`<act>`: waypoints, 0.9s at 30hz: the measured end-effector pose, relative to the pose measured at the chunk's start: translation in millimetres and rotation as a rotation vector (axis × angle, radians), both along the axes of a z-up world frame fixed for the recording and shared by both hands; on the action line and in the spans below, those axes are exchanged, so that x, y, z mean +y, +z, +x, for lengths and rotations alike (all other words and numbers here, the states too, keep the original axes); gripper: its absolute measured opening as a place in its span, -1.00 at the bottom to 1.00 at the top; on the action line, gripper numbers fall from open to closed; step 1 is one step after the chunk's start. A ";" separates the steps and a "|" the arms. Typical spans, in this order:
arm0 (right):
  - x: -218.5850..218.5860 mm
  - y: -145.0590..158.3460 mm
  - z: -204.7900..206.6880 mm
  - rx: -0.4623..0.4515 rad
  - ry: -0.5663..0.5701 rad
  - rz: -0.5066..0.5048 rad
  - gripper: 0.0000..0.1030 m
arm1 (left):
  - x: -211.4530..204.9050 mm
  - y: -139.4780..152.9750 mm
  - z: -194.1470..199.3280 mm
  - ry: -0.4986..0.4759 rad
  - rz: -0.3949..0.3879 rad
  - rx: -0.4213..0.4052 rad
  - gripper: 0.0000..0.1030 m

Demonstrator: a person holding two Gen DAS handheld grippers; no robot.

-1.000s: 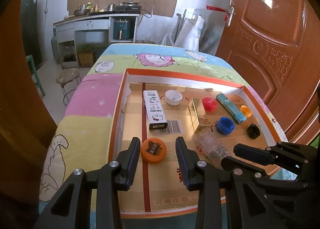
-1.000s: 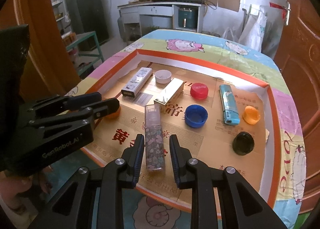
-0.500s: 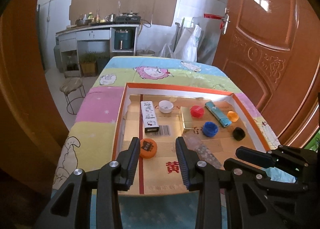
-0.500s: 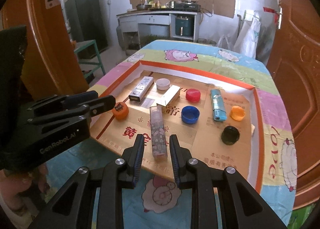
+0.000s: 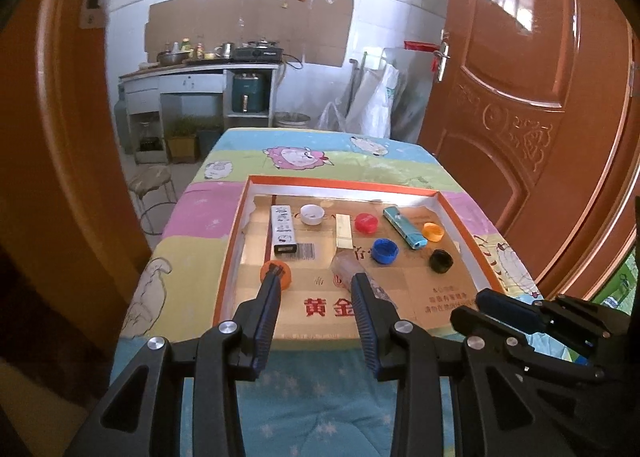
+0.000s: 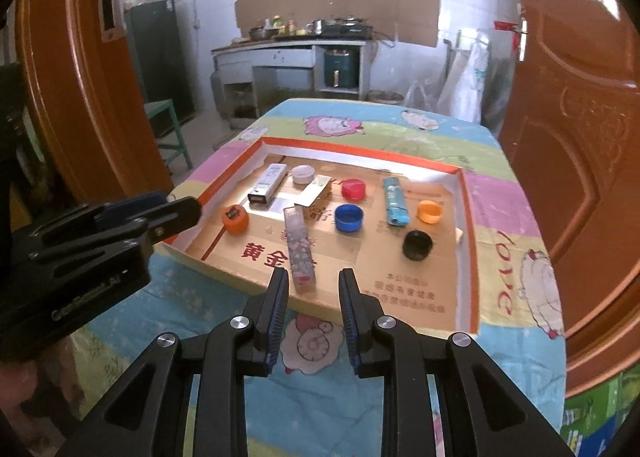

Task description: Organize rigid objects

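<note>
An orange-rimmed cardboard tray (image 5: 456, 213) lies on a cartoon-print cloth. In it are a white box (image 5: 283, 229), a white cap (image 5: 312, 214), a gold box (image 5: 343, 231), red (image 5: 366, 223), blue (image 5: 385, 251), orange (image 5: 433, 232) and black (image 5: 441, 260) caps, and a teal tube (image 5: 404, 227). Near the front lie an orange lid (image 6: 235, 218) and a clear patterned box (image 6: 299, 249). My left gripper (image 5: 316, 275) hangs open and empty above the tray's near edge. My right gripper (image 6: 314, 273) stands narrowly open, holding nothing, with the clear box lying beyond its tips.
Brown wooden doors (image 5: 540, 97) flank both sides. A stool (image 5: 154, 181) stands left of the table, with a kitchen counter (image 5: 200, 73) at the back wall. A green stand (image 6: 170, 129) sits at the left in the right wrist view. Cloth (image 6: 320, 397) spreads in front of the tray.
Both grippers have drawn back and risen from the tray, which now looks smaller and farther. The objects in the tray have stayed put. Neither gripper's jaw gap has changed.
</note>
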State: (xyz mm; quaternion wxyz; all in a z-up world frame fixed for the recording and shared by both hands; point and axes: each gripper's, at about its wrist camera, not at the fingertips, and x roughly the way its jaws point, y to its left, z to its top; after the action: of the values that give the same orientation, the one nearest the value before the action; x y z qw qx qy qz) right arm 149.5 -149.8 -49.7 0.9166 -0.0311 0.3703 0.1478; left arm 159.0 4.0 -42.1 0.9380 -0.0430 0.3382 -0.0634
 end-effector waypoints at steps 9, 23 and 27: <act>-7.8 14.6 -38.6 -0.056 -0.133 0.002 -0.48 | -13.3 18.6 -42.3 0.087 0.056 -0.044 -0.29; -11.4 54.4 -113.5 -0.207 -0.233 0.014 -0.16 | -24.4 47.1 -119.8 0.145 0.142 -0.161 -0.29; -9.3 61.8 -135.4 -0.252 -0.259 -0.014 0.08 | -26.0 53.9 -140.8 0.118 0.128 -0.192 -0.29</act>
State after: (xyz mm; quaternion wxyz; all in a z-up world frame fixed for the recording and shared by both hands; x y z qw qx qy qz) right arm 14.1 -159.0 12.1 0.9668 -0.0077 0.2545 0.0209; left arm 18.2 -21.9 11.7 0.9690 0.0032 0.2470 0.0098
